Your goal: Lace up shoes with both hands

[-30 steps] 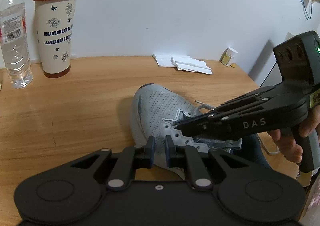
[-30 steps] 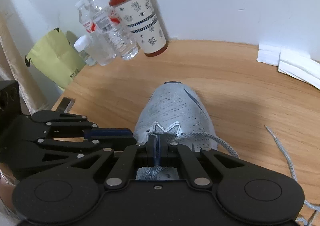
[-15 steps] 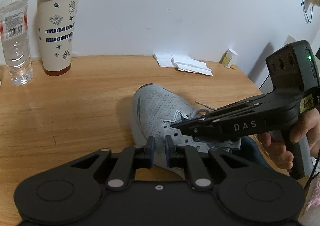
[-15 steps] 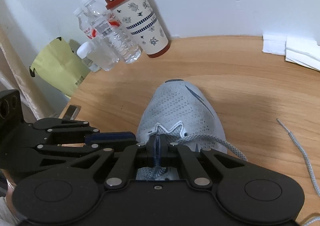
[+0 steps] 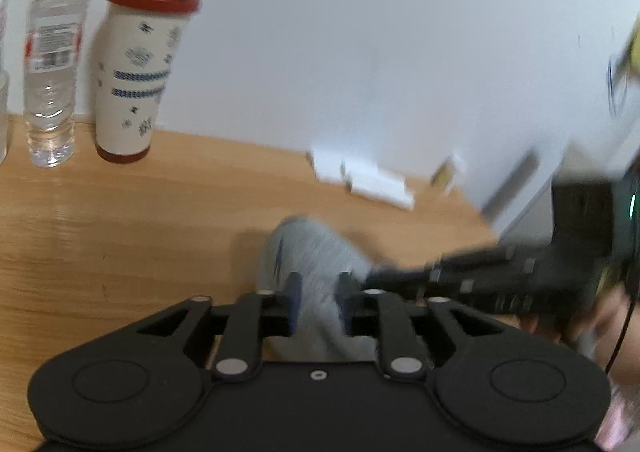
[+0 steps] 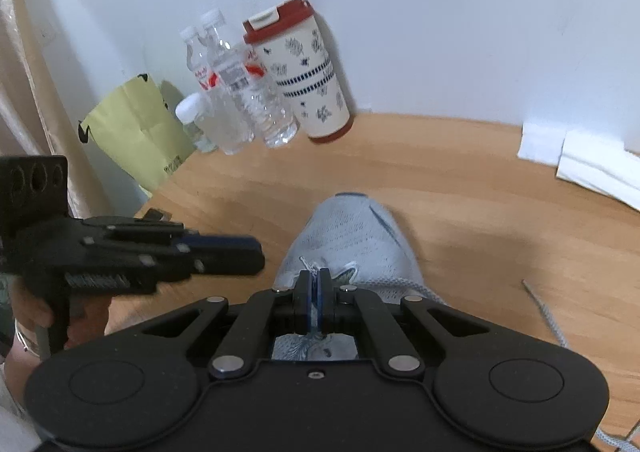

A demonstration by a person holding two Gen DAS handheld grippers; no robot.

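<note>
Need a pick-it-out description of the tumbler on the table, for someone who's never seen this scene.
Follow the wooden table back to the white wall. There a row of clear water bottles stands, and the tumbler is at its end nearest the shoe's toe line. It alone is opaque: cream, blue-patterned, with a red lid and red base.

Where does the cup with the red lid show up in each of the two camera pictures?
Left wrist view: the cup with the red lid stands upper left, at the wall, just right of a water bottle.
Right wrist view: the same cup leans upper centre, again just right of the bottles.
Shared landmark: the grey shoe on the wooden table, low in the middle of both.
</note>
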